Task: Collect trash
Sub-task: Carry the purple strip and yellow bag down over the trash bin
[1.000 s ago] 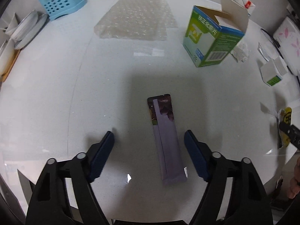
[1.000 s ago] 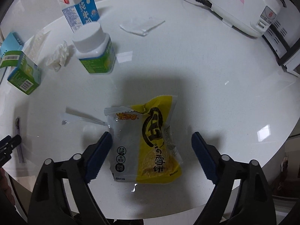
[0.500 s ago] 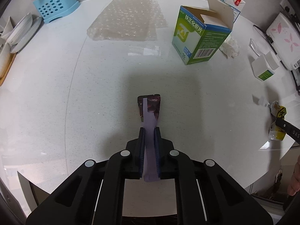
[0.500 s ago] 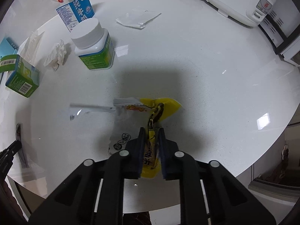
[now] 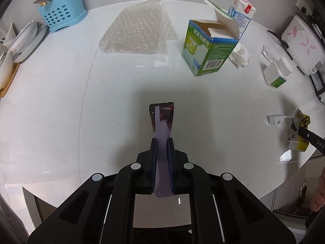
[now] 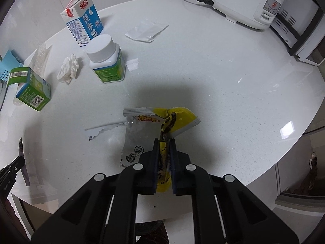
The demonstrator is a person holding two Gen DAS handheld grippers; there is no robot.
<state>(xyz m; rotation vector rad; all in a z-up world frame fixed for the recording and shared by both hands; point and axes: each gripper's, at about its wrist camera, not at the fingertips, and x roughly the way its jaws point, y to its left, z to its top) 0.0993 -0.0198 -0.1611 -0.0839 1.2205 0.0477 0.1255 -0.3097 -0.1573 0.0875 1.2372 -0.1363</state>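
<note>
White round tabletop [image 5: 61,101] strewn with litter, left tool [image 5: 162,142] clamped on a purple wrapper [image 5: 162,120] lifted near the front edge, right tool [image 6: 164,142] clamped on a crumpled yellow snack bag [image 6: 158,126], open green carton [image 5: 207,50] farther back

The lower length of the purple wrapper [image 5: 161,126] disappears between the closed fingers of the left gripper [image 5: 162,142], so its near half is hidden. Likewise the middle of the yellow snack bag [image 6: 178,120] is swallowed by the right gripper [image 6: 164,142], its print creased and unreadable there. Behind the green box [image 5: 205,50], the milk carton [image 5: 241,14] shows only its top and one side. Right of the green box, the rice cooker [image 5: 300,42] is cut off by the picture's edge. Far left of the box, the stacked dishes [image 5: 24,40] run out of frame. The small print on the white bottle [image 6: 107,63] is too fine to read.
</note>
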